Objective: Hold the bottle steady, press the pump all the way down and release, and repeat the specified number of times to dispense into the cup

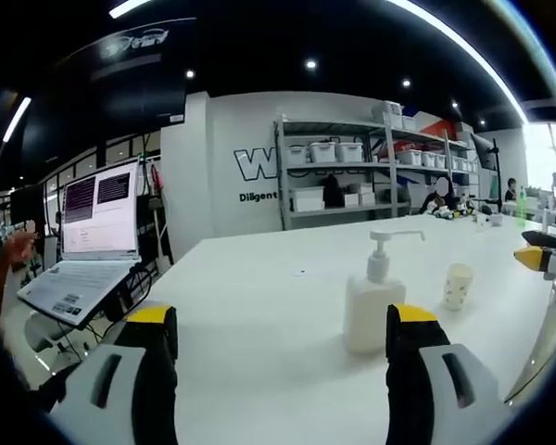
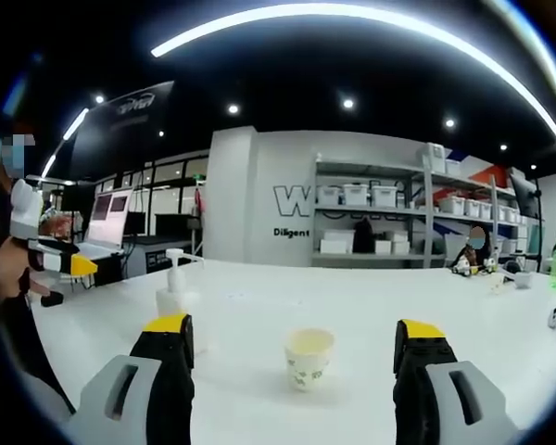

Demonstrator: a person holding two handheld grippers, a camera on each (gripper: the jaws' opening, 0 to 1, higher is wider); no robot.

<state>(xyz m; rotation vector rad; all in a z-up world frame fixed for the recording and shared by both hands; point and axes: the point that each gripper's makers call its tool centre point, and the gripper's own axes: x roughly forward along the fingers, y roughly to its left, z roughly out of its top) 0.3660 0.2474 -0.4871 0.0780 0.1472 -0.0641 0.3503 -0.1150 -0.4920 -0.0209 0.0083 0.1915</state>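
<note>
In the left gripper view, the left gripper (image 1: pixel 283 343) is seen with its two yellow-tipped jaws held wide apart and nothing between them. A white pump bottle (image 1: pixel 373 301) stands upright on the white table (image 1: pixel 259 297), just beyond the right-hand jaw, its spout turned toward a paper cup (image 1: pixel 458 286) that stands a little further off on the same side, apart from the bottle. At the view's right edge the yellow-and-black tip of the right gripper (image 1: pixel 540 260) is seen above the table. An open laptop (image 1: pixel 91 241) on a stand is seen off the table's far left side, and metal shelves (image 1: pixel 371 167) with white bins stand against the back wall.

In the right gripper view, the right gripper (image 2: pixel 296 348) is likewise seen with its jaws spread wide and empty. The paper cup (image 2: pixel 309 358) stands upright on the table (image 2: pixel 371 297) between the two jaws, touched by neither. The pump bottle (image 2: pixel 175 287) is seen further back, above the left-hand jaw. The left gripper (image 2: pixel 60 261) is seen at the left edge, clear of the bottle.
</note>
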